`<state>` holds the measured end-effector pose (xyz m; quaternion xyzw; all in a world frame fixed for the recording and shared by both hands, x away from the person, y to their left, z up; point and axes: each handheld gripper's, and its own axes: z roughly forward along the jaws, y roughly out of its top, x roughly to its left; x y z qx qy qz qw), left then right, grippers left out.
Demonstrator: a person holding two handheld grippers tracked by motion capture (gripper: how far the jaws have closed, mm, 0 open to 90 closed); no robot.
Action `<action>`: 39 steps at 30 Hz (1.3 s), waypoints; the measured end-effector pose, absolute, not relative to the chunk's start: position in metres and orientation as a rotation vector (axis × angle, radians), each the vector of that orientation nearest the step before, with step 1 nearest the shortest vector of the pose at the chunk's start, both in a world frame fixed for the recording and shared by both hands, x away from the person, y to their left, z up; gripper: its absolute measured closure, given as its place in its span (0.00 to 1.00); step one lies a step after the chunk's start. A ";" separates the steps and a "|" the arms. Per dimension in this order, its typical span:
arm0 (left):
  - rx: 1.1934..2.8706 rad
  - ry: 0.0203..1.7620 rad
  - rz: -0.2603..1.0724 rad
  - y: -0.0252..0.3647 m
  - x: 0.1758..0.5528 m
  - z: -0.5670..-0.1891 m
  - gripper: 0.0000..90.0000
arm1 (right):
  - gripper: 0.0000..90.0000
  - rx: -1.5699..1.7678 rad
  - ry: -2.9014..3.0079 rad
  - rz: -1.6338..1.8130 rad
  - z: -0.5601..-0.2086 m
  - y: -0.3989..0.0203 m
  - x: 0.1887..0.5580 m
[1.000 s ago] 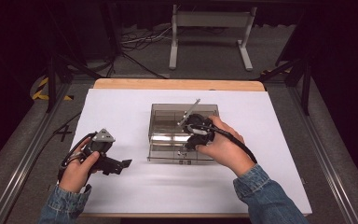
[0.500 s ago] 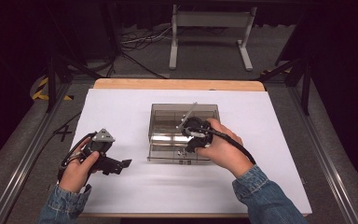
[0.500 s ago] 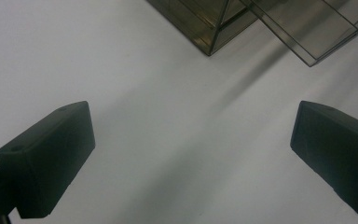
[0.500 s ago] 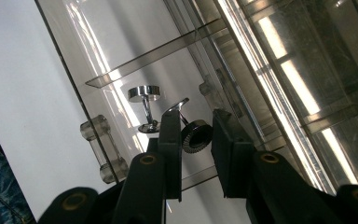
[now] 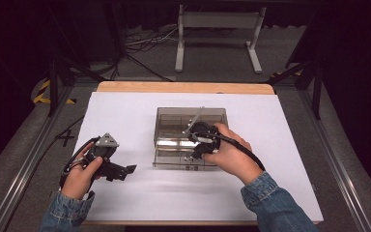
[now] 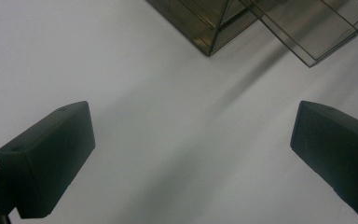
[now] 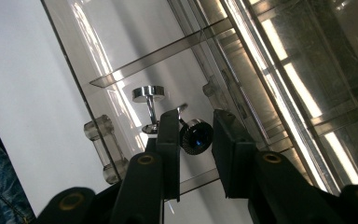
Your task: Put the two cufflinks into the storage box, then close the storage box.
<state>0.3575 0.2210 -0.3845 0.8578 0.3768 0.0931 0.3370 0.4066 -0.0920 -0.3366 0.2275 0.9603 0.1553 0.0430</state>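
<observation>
Evidently the placing nears completion: the right gripper [image 7: 193, 140], jaws narrow and just easing apart, brackets a small round-faced silver cufflink [image 7: 196, 135] inside the smoky transparent acrylic drawer box [image 5: 174, 116], while the left gripper [image 6: 191, 154] waits wide open beside that box.

A white sheet [image 5: 140, 191] covered a wooden table [image 5: 183, 87], and beyond it, on the grey floor [image 5: 212, 58], stood a white metal stand [image 5: 218, 36] beside loose dark cables [image 5: 142, 43].

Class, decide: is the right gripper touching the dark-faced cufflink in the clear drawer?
Cannot tell. In the right gripper view the cufflink sits between the right gripper pads, near the left one, but no contact or gap shows plainly.
</observation>
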 end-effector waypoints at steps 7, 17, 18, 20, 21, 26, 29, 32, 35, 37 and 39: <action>2.228 0.983 0.247 0.221 0.357 -0.385 0.00 | 0.78 0.694 2.924 0.511 -0.331 -0.095 0.402; 2.234 0.973 0.243 0.219 0.360 -0.385 0.00 | 1.00 0.618 2.934 0.695 -0.312 -0.112 0.381; 2.234 0.976 0.242 0.219 0.360 -0.385 0.00 | 1.00 0.618 2.934 0.695 -0.312 -0.112 0.381; 2.231 0.977 0.239 0.218 0.360 -0.385 0.00 | 1.00 0.586 2.931 0.738 -0.310 -0.115 0.375; 2.234 0.975 0.237 0.218 0.361 -0.385 0.00 | 1.00 0.566 2.935 0.768 -0.310 -0.117 0.373; 2.240 0.975 0.237 0.217 0.361 -0.386 0.00 | 1.00 0.479 2.954 0.827 -0.312 -0.121 0.363; 2.234 0.977 0.240 0.216 0.362 -0.386 0.00 | 1.00 0.446 2.967 0.849 -0.315 -0.123 0.359; 2.238 0.977 0.233 0.216 0.362 -0.385 0.00 | 1.00 0.411 2.980 0.863 -0.320 -0.123 0.355; 2.236 0.974 0.233 0.216 0.362 -0.386 0.01 | 1.00 0.396 2.992 0.858 -0.323 -0.123 0.353; 2.234 0.974 0.234 0.216 0.362 -0.386 0.01 | 1.00 0.382 3.003 0.862 -0.326 -0.122 0.351; 2.232 0.974 0.234 0.216 0.362 -0.385 0.01 | 1.00 0.381 3.007 0.851 -0.329 -0.122 0.350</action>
